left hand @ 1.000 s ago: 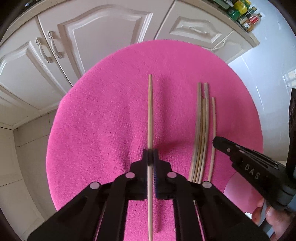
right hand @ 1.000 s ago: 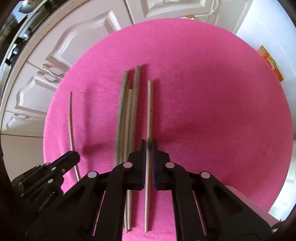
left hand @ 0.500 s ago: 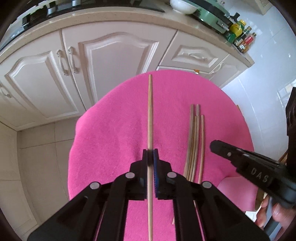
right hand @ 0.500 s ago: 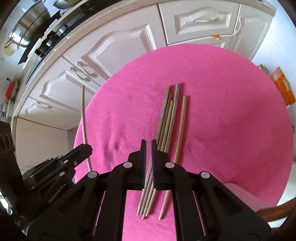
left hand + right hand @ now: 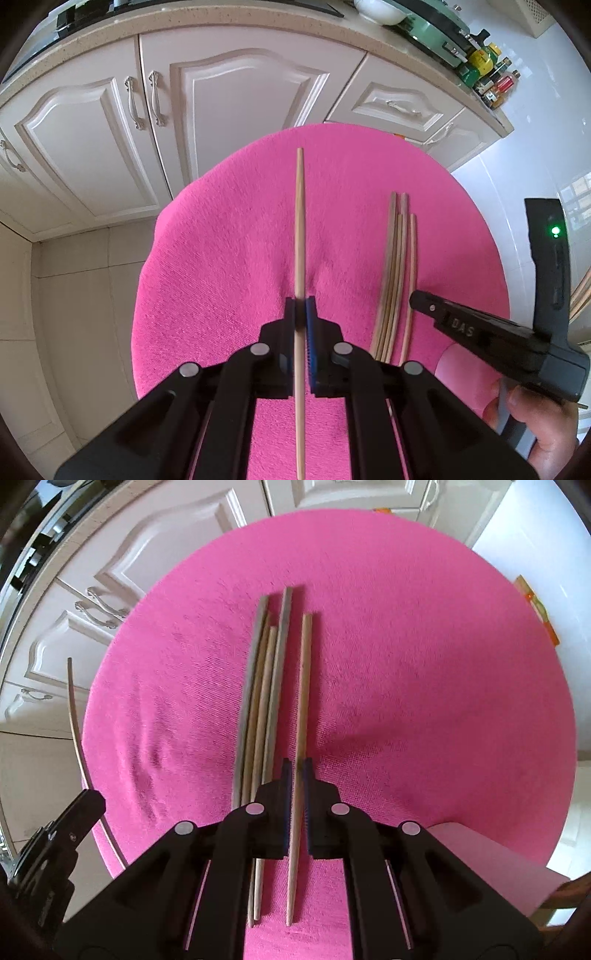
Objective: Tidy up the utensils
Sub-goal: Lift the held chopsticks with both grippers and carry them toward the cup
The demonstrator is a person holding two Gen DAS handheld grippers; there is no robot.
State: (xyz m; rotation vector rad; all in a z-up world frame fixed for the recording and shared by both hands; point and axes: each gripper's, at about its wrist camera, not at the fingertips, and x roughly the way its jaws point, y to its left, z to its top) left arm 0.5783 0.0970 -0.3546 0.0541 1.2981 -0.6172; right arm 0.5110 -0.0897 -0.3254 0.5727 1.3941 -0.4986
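I saw the round pink cloth [image 5: 424, 672] before white cabinets [image 5: 92, 133]. Four chopsticks [image 5: 258, 709] lay bundled on it, a fifth [image 5: 303, 686] just beside. My right gripper [image 5: 296, 771] straddled that fifth, nearly closed. My left gripper [image 5: 301, 308] clamped a single chopstick [image 5: 299, 221] above the cloth.

bright daylight | soft shadows | fisheye edge warp | slight blur

Home kitchen; cabinets [image 5: 236, 110], countertop [image 5: 221, 18]

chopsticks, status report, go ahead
left claw shut on lifted chopstick. right claw shut on outer chopstick, beside bundle on pink cloth. nothing in the way.
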